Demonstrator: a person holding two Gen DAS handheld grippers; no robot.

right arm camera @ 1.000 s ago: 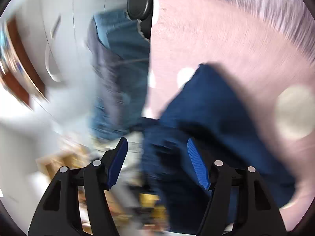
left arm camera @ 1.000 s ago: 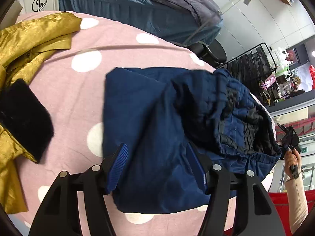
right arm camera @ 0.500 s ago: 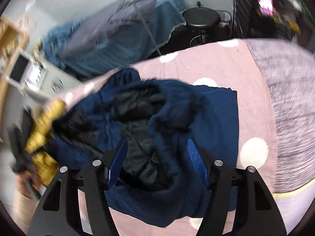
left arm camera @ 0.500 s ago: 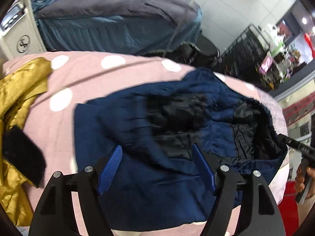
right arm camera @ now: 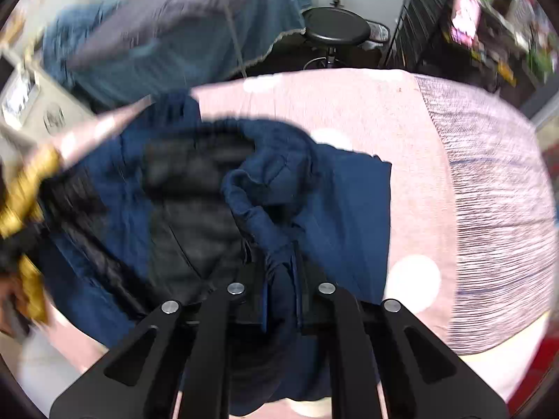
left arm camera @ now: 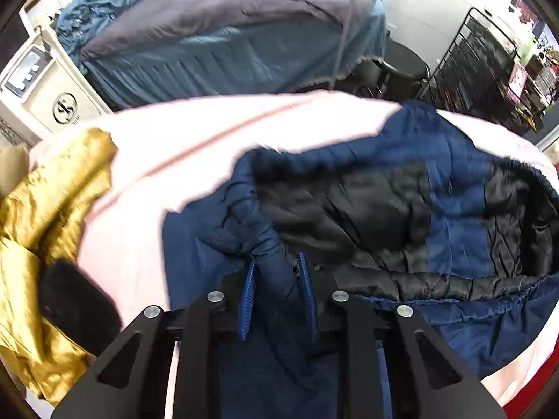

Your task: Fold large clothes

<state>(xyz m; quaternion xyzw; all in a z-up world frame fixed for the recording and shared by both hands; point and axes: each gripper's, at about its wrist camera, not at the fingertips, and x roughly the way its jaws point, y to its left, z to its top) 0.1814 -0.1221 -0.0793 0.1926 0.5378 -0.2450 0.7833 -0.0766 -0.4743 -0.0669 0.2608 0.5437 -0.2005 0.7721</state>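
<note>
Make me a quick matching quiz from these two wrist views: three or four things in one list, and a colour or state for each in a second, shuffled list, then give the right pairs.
Things:
1. left gripper
2. gold jacket
3. bedspread
4. round stool

Descriptions:
A. pink with white dots
B. black, on the floor beyond the bed
C. shut on a fold of the navy jacket
D. shiny, crumpled at the bed's left edge

Pairs: 1-C, 2-D, 3-A, 4-B
</note>
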